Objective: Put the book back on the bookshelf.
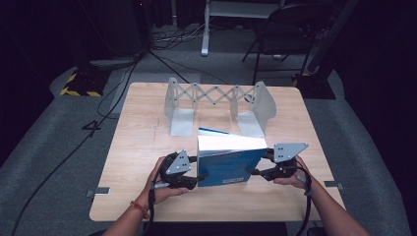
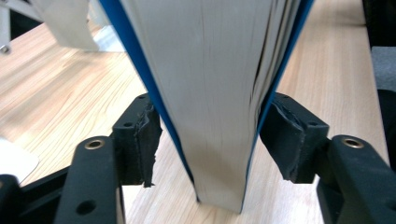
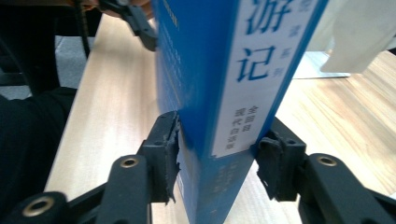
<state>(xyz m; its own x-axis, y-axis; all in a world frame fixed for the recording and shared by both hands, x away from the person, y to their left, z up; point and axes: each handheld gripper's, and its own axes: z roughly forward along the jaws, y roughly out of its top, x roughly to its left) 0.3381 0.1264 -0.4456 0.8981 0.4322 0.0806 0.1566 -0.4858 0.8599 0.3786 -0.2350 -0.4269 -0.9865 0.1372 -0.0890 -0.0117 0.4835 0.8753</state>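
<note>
Two hands of mine come in at the near edge of the wooden surface (image 1: pixel 147 147), each holding a pair of tongs, and between them stands a thick blue book (image 1: pixel 226 164). My left tongs (image 1: pixel 196 178) are closed on the book's open page edge: in the left gripper view the pale block of pages (image 2: pixel 210 93) runs up between the two black jaws, with the worn pads (image 2: pixel 148 135) pressing the blue covers on either side, and the book's lower edge sits on the wood. My right tongs (image 1: pixel 255 172) are clamped on the spine end; in the right gripper view the blue spine (image 3: pixel 219 93) with its white label (image 3: pixel 254 70) of printed characters rises between the jaws, both pads against the covers. From above, the book stands on its long edge near the front middle of the surface, its blue cover facing me and the white top edge of the pages showing. Just behind it a second flat blue-and-white item (image 1: pixel 216 131) lies on the wood; I cannot tell what it is. Farther back stands a grey metal bookend rack (image 1: pixel 216 103) with two upright end plates joined by a crisscross lattice, open between them. Beyond the surface, cables (image 1: pixel 123 83) trail over the grey floor, and a dark chair (image 1: pixel 285 29) stands at the back.
</note>
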